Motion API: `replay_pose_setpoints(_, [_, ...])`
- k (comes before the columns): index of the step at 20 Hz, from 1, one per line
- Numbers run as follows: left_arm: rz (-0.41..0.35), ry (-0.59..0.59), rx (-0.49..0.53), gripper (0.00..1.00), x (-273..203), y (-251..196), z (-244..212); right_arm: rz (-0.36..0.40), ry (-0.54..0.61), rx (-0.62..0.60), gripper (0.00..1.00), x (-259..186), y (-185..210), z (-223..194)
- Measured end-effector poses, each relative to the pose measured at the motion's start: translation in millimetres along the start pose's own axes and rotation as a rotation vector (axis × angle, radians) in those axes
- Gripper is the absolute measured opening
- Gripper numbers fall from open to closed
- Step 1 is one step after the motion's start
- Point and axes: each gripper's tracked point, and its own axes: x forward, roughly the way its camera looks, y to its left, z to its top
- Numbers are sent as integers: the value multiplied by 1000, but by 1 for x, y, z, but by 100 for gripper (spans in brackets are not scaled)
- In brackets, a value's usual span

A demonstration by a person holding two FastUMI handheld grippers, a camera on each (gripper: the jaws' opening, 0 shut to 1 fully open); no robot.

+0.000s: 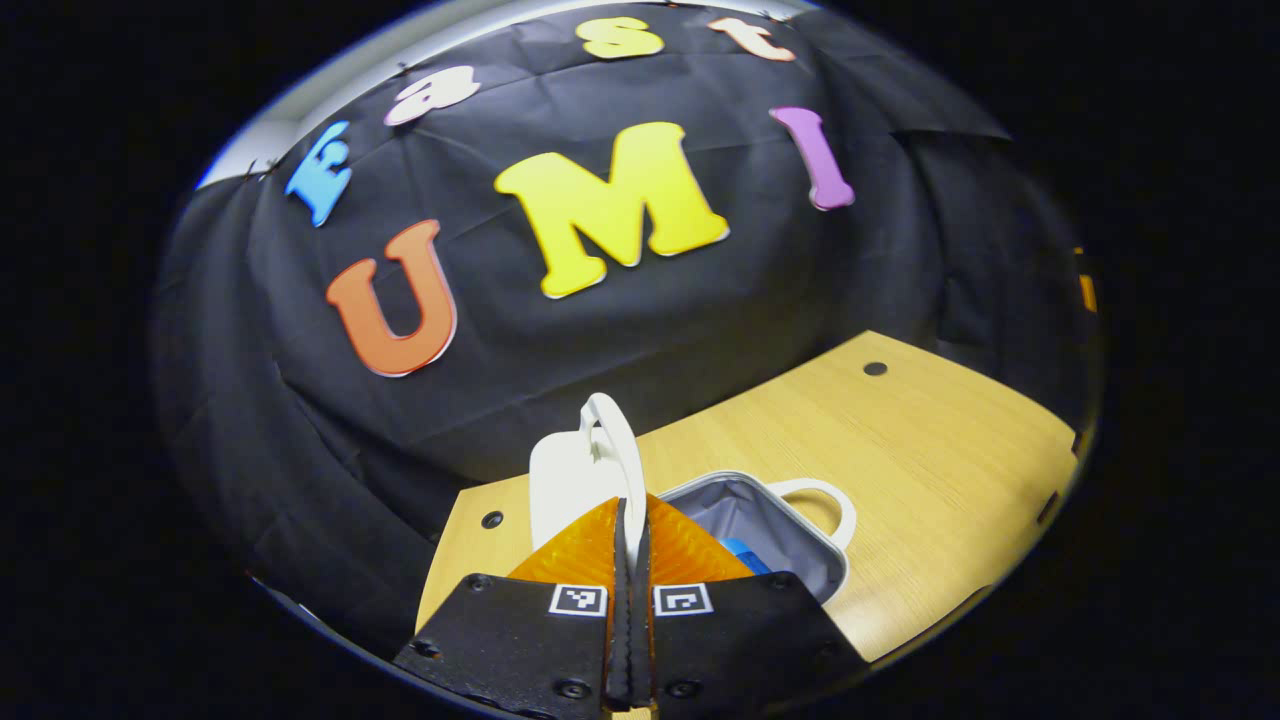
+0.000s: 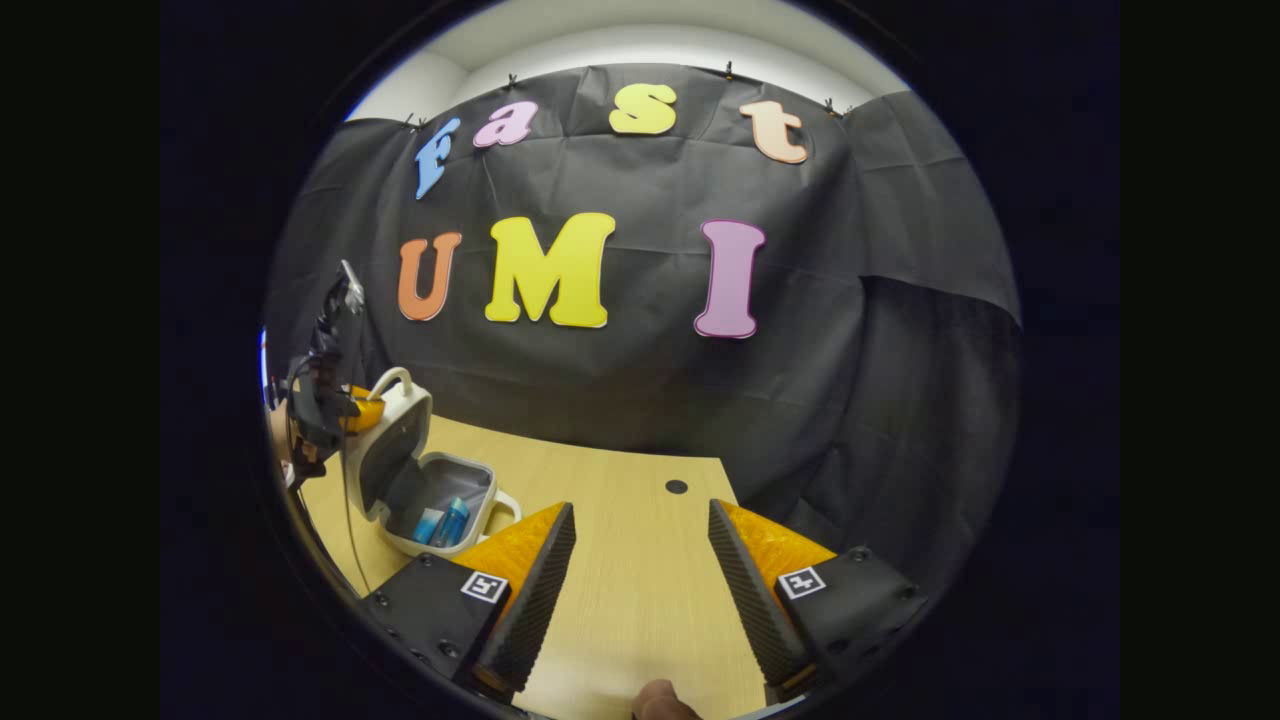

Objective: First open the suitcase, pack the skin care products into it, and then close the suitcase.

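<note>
White suitcase (image 1: 585, 480) lid pinched by left gripper (image 1: 630, 530); right gripper (image 2: 640, 560) agape, well apart.

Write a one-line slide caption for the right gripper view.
Right gripper open over the table; left gripper at the open suitcase's lid.

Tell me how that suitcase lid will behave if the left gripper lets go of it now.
The lid stands nearly upright on its hinge, so it would probably swing rather than stay. It keeps its moulded shape, so it looks stiff. The left gripper is pinching its handle, and the suitcase looks small and light.
</note>
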Motion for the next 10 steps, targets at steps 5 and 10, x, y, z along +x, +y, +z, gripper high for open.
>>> replay_pose_setpoints(5, [-106, 67, 160, 3, 40, -65, -16, -17, 19, 32, 79, 1, -14, -10])
replay_pose_setpoints(10, [-128, 159, 248, 3, 69, -103, -45, -50, 37, 44, 77, 4, -30, -18])
